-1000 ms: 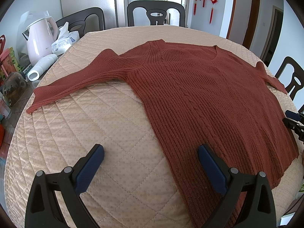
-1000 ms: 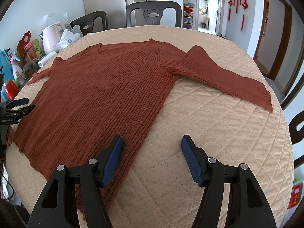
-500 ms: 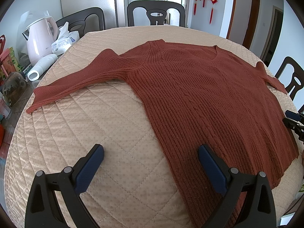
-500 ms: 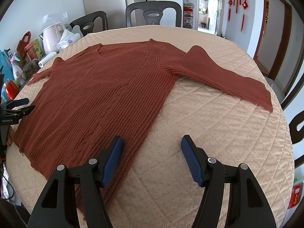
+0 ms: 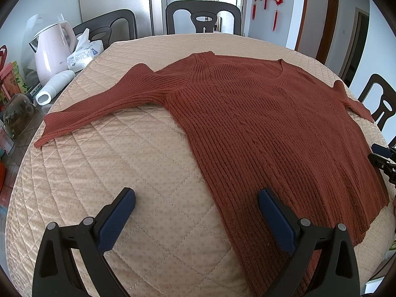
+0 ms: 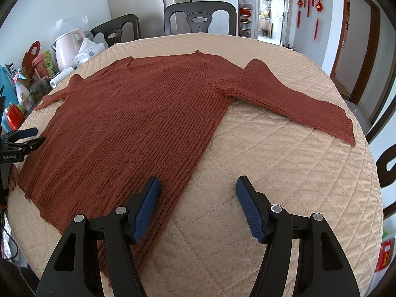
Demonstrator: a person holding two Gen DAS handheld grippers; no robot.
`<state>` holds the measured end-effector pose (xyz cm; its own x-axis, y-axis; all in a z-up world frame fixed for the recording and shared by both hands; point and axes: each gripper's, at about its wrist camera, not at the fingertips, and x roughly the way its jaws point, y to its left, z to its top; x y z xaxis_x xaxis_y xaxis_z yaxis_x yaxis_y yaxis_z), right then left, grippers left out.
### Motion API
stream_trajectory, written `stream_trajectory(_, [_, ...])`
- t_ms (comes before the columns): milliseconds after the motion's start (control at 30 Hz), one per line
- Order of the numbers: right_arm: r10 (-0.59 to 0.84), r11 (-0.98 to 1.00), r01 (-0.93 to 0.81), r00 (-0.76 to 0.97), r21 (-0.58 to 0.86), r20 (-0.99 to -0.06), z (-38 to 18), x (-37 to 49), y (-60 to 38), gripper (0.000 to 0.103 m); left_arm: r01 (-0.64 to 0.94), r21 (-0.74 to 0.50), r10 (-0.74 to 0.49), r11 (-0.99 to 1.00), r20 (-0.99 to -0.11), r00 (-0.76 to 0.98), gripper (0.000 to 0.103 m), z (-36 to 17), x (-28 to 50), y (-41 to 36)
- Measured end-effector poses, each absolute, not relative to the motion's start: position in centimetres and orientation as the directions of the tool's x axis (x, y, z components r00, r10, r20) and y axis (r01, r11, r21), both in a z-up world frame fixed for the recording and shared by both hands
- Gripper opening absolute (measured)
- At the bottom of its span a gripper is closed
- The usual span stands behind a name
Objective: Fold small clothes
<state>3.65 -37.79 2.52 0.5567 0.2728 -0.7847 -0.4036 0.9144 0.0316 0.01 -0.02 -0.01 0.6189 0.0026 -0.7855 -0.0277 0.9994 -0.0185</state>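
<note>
A round table covered by a beige quilted cloth [image 5: 104, 163] fills most of the room's middle, with dark chairs [image 5: 203, 16] standing around its far edge. Spread flat across the table lies a rust-red ribbed sweater [image 5: 267, 128], front up, neckline toward the far edge and hem toward the near edge. One sleeve [image 5: 99, 109] stretches out toward the table's left edge; the other sleeve [image 6: 294, 101] reaches toward the right edge, its cuff lying close to the rim. The left gripper [image 5: 196, 212] hovers over the near edge with its blue-padded fingers spread wide and nothing between them, straddling the sweater's left side seam. The right gripper [image 6: 198, 204] hovers near the same edge, also released and empty, straddling the sweater's right side seam near the hem. Off the table's left edge, on a separate surface, stand a pale pink electric kettle [image 5: 53, 49], a pack of tissues [image 5: 85, 54] just beside it, and a white roller-shaped object [image 5: 54, 87] lying on its side.
</note>
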Motion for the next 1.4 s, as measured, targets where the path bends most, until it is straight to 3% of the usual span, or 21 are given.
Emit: stream_trajectory(1400, [0.277,0.914,-0.403,0.556,0.037,-0.784,2.56,3.66,-37.79,0.064,-0.028,-0.02,0.002,0.999,-0.786,0.619,0.101,-0.01,0.01,-0.01])
